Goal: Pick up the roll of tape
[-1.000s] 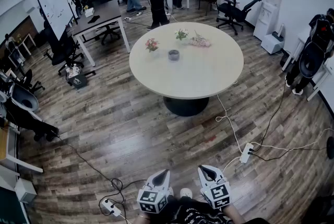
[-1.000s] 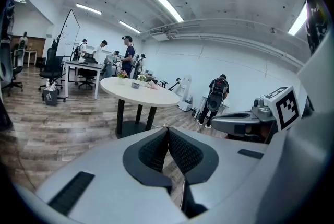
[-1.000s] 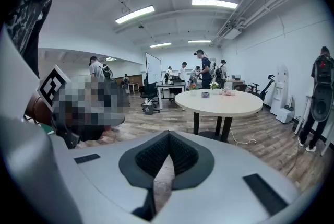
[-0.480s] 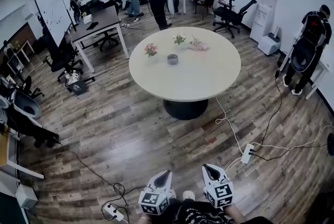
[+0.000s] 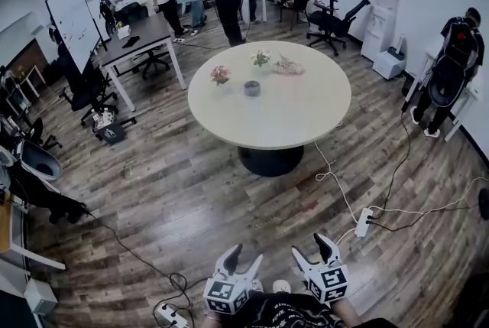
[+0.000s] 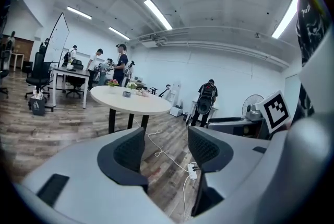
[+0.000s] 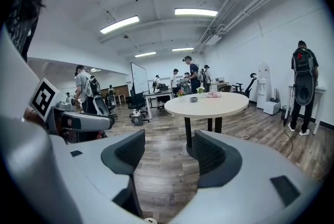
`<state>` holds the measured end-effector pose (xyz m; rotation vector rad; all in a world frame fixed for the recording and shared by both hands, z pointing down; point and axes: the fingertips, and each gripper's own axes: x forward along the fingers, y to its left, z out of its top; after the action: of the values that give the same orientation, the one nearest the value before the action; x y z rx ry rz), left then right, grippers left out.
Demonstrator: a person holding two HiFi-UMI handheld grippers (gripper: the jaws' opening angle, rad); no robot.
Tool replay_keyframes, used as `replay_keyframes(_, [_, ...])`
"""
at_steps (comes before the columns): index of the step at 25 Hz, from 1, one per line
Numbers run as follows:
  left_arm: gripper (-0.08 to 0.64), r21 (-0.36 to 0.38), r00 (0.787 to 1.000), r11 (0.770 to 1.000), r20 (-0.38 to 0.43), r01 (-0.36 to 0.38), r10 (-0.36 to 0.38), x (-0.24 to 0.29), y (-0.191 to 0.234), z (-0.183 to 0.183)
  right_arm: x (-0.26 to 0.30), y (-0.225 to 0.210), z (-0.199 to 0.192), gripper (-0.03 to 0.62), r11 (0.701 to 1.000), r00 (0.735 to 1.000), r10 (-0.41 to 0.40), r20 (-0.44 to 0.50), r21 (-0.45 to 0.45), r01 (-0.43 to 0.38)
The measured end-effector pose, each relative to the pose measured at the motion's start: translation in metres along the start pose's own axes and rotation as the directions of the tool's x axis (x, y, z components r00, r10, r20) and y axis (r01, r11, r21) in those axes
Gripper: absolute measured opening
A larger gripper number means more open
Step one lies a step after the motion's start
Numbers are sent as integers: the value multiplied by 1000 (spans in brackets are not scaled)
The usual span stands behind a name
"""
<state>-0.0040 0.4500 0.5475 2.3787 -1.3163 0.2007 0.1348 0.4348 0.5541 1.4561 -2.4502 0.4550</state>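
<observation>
Seen from your head, wooden floor [image 5: 176,181] and trailing cables [image 5: 328,175] separate you from the round table [image 5: 306,116], where the roll of tape [image 5: 253,89] sits near flowers [image 5: 221,74]. Your left gripper [image 6: 166,138] has just spread open and holds nothing. Your right gripper [image 7: 168,140] has done likewise.

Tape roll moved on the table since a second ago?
No. The roll of tape keeps its spot right of the pink flowers on the table.

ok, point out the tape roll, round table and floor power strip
tape roll [image 5: 252,89], head view, its top face
round table [image 5: 294,120], head view, bare tabletop
power strip [image 5: 364,222], head view, middle of its body
</observation>
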Motion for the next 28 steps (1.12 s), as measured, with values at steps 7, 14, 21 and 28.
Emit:
replay_keyframes(7, [264,46,998,997,-22,63,-62,-5,21,0,10,18,1,308,999,999,-42,12,-1,42])
replay_keyframes(14, [262,20,998,998,-3,63,-63,-7,48,8,24,17,12,287,993,993,-103,61,63,99])
replay_keyframes(21, [263,23,999,999,-13,38,-38,13,73,9,61,9,15,272,998,998,-65,25,10,65])
replay_keyframes(28, [262,-19,1000,1000,-12,-7,7,65,96,36,129,-22,37,258,999,1000,23,-16,-29,-24])
